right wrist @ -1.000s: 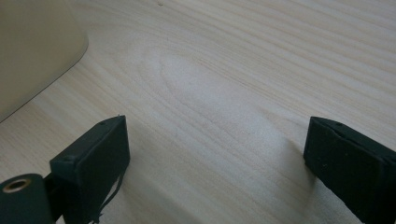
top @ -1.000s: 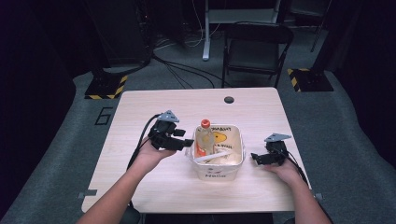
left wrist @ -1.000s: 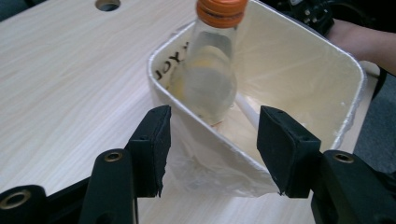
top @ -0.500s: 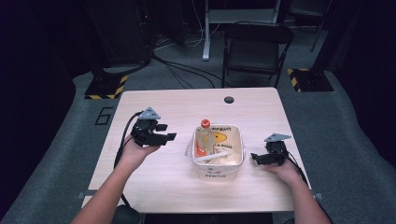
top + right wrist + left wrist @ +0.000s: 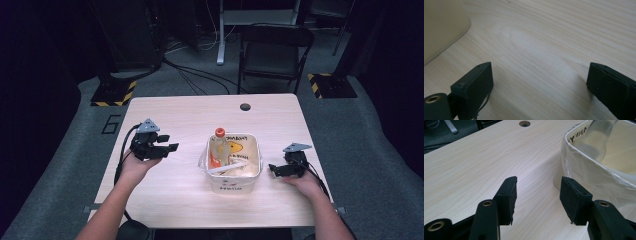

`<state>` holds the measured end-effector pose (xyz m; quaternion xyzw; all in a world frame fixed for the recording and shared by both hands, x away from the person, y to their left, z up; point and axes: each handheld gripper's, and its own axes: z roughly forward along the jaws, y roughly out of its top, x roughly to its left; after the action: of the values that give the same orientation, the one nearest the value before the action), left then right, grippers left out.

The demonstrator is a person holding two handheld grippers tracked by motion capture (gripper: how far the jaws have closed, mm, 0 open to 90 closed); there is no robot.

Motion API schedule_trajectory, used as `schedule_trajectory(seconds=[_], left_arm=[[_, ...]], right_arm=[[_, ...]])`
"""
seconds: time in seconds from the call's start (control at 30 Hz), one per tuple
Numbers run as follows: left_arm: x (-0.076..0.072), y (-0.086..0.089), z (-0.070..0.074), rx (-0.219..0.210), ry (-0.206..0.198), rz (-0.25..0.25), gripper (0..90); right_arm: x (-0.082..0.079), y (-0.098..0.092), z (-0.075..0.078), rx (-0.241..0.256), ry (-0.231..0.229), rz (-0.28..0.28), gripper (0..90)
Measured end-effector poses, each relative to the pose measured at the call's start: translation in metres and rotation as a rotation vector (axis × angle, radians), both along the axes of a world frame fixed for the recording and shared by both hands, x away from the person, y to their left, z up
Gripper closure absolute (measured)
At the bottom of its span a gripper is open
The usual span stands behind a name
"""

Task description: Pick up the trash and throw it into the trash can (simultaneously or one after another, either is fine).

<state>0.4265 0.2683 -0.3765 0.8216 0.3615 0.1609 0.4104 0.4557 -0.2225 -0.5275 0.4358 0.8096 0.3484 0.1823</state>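
Note:
A cream square tub [image 5: 234,186] with a clear liner stands mid-table. Inside it a clear bottle [image 5: 218,148] with an orange cap leans against the left wall, beside a white strip. My left gripper [image 5: 170,146] is held left of the tub, open and empty, its jaws pointing toward the tub wall [image 5: 596,180]. My right gripper [image 5: 272,168] rests on the table just right of the tub, open wide with only bare wood between its pads [image 5: 474,85]; the tub's corner [image 5: 441,27] is at the upper left of its view.
The light wooden table [image 5: 175,115] has a round cable hole [image 5: 245,106] near its far edge. A black folding chair [image 5: 272,47] stands behind the table. Yellow-black striped floor plates [image 5: 112,92] lie at both far corners.
My left gripper has drawn back leftward from the tub's left wall, first far left, then a little back toward it. The right gripper has not moved.

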Motion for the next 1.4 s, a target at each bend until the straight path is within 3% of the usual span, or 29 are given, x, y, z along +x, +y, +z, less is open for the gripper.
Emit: schedule_trajectory(seconds=[0.43, 1.03, 1.2, 1.4], left_arm=[[-0.002, 0.023, -0.055, -0.052, 0.052, 0.107, 47.7], [-0.002, 0.044, -0.094, -0.026, 0.087, 0.196, 46.1], [-0.004, 0.052, -0.107, 0.006, 0.098, 0.219, 45.9], [-0.003, 0.062, -0.114, -0.002, 0.110, 0.245, 44.6]], right_arm=[[0.000, 0.000, 0.000, -0.001, -0.001, -0.002, 6.1], [0.000, 0.000, 0.000, 0.000, -0.001, -0.002, 6.1], [0.000, 0.000, 0.000, -0.001, -0.001, -0.002, 6.1], [0.000, 0.000, 0.000, 0.000, -0.001, -0.002, 6.1]])
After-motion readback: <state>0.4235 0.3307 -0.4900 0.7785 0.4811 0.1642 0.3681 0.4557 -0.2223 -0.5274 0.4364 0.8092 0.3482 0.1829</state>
